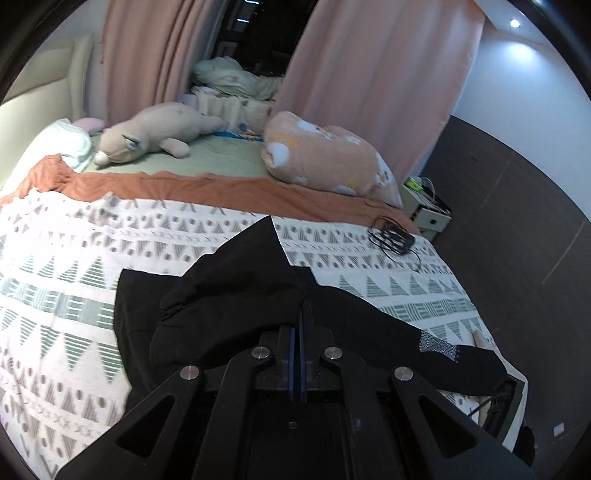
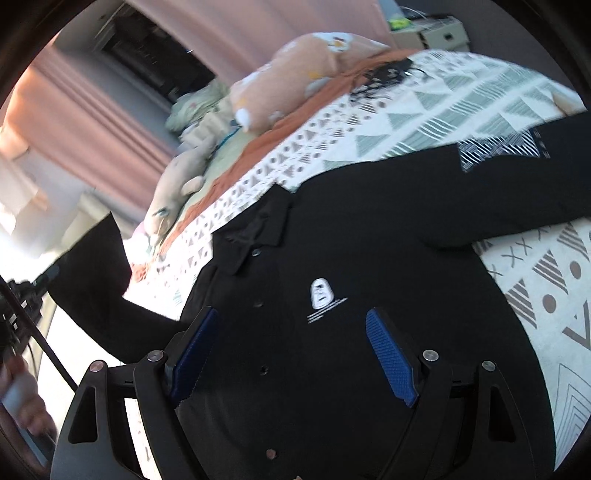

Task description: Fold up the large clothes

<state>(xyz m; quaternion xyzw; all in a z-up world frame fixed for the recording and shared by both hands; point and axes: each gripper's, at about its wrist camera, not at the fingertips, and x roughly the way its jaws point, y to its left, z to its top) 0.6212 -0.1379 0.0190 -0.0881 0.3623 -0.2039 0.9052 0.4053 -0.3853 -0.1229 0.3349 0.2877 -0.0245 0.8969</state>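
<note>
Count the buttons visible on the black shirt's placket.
4, running down the black shirt in the right wrist view: one below the collar, one lower, one mid-placket, one lowest. More may be hidden.

Patterned bedspread (image 1: 74, 258) laid over orange sheet (image 1: 221, 188); plush toy (image 1: 155, 136) and peach blanket roll (image 1: 325, 155) placed near pink curtains (image 1: 369, 74); bedside cabinet (image 1: 428, 210) seen beyond.

Dim room; a round white ceiling spotlight (image 1: 514, 23) glares at one o'clock; right wrist view motion-blurred, overexposed at nine o'clock
</note>
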